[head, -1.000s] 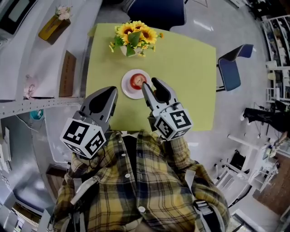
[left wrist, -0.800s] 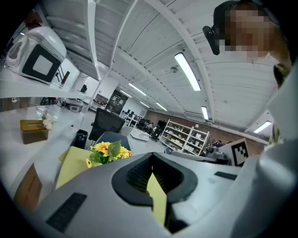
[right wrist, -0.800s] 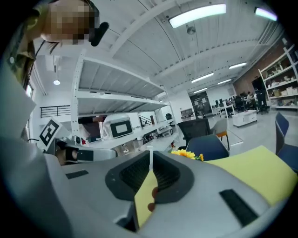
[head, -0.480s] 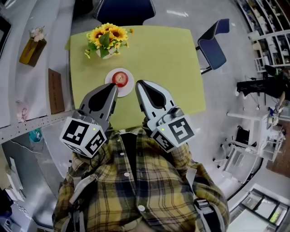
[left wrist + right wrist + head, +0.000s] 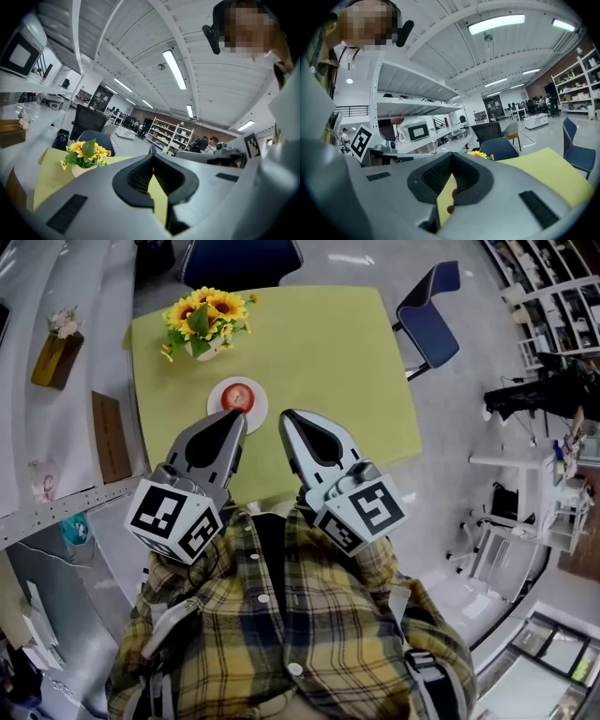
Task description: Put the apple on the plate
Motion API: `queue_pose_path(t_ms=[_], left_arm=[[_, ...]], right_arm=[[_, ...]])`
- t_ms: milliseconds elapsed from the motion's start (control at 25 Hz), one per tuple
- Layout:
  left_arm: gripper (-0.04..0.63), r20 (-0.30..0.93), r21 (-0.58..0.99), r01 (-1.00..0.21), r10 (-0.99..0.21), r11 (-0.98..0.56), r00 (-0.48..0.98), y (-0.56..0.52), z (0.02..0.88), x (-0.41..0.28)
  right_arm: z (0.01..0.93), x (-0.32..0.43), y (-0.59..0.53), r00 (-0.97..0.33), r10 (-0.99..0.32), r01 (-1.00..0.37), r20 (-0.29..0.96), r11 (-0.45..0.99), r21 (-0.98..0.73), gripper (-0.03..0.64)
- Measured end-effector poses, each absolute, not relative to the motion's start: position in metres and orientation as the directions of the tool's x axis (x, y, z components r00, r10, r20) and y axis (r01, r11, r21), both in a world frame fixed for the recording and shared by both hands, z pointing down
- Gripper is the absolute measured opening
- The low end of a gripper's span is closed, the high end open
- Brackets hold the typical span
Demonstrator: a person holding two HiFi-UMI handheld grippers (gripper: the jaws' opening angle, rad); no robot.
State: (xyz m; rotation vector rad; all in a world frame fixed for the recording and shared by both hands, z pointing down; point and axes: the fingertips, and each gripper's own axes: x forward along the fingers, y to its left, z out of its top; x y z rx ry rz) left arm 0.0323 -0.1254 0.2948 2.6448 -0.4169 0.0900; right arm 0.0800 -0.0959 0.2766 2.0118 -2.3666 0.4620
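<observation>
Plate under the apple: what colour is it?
White plate, with the red apple on it; clearest in the head view.

I hold my left gripper (image 5: 233, 417) and my right gripper (image 5: 290, 417) side by side in front of my chest. Both point forward and tip only slightly downward. My left jaws meet at the tips with nothing between them, and my right jaws are pressed together and empty too. The two noses are near each other but apart. The left marker cube (image 5: 176, 519) and right marker cube (image 5: 361, 514) sit close against my plaid shirt (image 5: 281, 634).
</observation>
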Motion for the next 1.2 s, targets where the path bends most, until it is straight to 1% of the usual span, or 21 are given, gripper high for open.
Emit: queue_pose_path(t_ms=[320, 800, 960, 1200], left_arm=[[0.008, 0.136, 0.402, -0.291, -0.258, -0.868, 0.957, -0.118, 0.291, 0.038], [0.008, 0.154, 0.406, -0.355, -0.320, -0.842, 0.935, -0.135, 0.298, 0.018], [0.008, 0.148, 0.412, -0.333, -0.299, -0.848, 0.943, -0.141, 0.295, 0.021], [0.008, 0.157, 0.313, -0.270, -0.231, -0.911, 0.960, -0.159, 0.287, 0.034]], right_arm=[[0.278, 0.080, -0.095, -0.193, -0.959, -0.964, 0.206, 0.146, -0.221, -0.005], [0.292, 0.076, -0.105, -0.212, -0.946, -0.962, 0.244, 0.158, -0.223, -0.005], [0.294, 0.078, -0.109, -0.211, -0.942, -0.964, 0.259, 0.157, -0.215, -0.005], [0.292, 0.087, -0.113, -0.197, -0.946, -0.970, 0.259, 0.149, -0.194, -0.005]])
